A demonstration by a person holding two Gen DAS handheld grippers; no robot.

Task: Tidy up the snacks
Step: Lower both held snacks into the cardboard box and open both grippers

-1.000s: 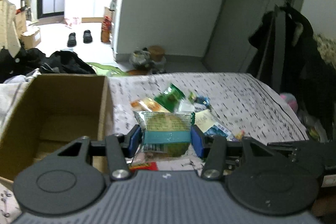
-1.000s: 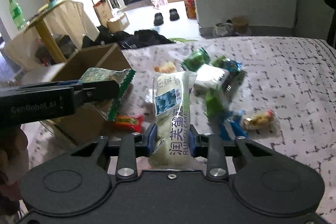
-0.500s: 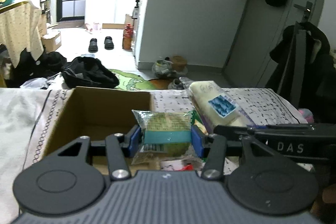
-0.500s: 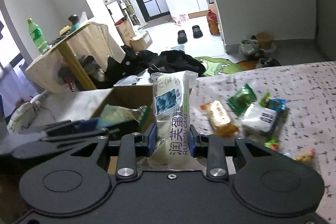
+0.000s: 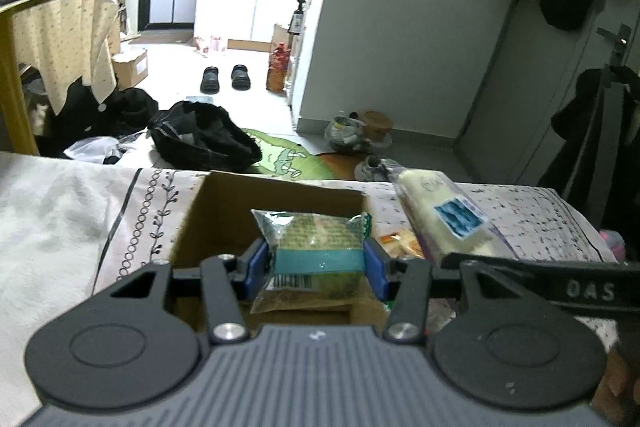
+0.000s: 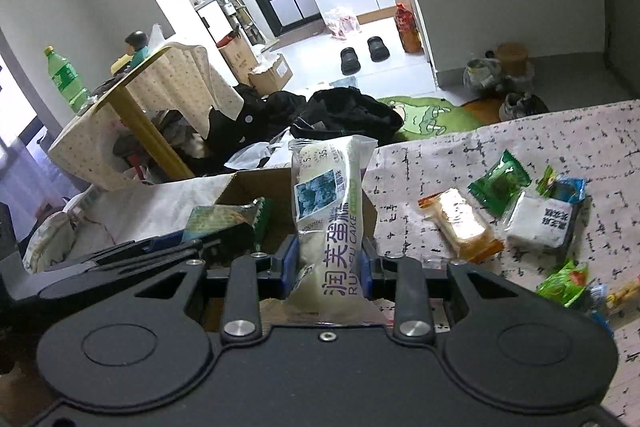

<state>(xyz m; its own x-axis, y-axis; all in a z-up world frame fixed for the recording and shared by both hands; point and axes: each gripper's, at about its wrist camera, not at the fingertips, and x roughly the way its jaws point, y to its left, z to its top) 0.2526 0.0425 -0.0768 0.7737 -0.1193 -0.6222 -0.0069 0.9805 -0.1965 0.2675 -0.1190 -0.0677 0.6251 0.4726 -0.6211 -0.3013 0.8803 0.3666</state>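
My left gripper [image 5: 316,267] is shut on a green snack packet with a teal band [image 5: 316,247], held over the open cardboard box [image 5: 208,215]. My right gripper [image 6: 330,261] is shut on a tall white cake packet [image 6: 330,195] and holds it upright at the box's [image 6: 240,187] right side. The cake packet [image 5: 440,215] shows to the right in the left wrist view, and the green packet [image 6: 224,219] and left gripper [image 6: 168,251] show to the left in the right wrist view. Several loose snacks, among them an orange packet [image 6: 460,227] and a green one [image 6: 500,183], lie on the patterned bedspread [image 6: 560,139].
The box stands on a bed next to a white cloth [image 5: 52,211]. Beyond the bed's edge lie dark clothes [image 5: 200,139], a green mat [image 6: 432,115], shoes [image 5: 226,77] and a yellow-legged table [image 6: 136,107] with a green bottle [image 6: 66,79].
Both grippers have swung left, from over the snack pile to over the cardboard box, each still gripping its packet. The box now lies straight ahead of the left gripper.
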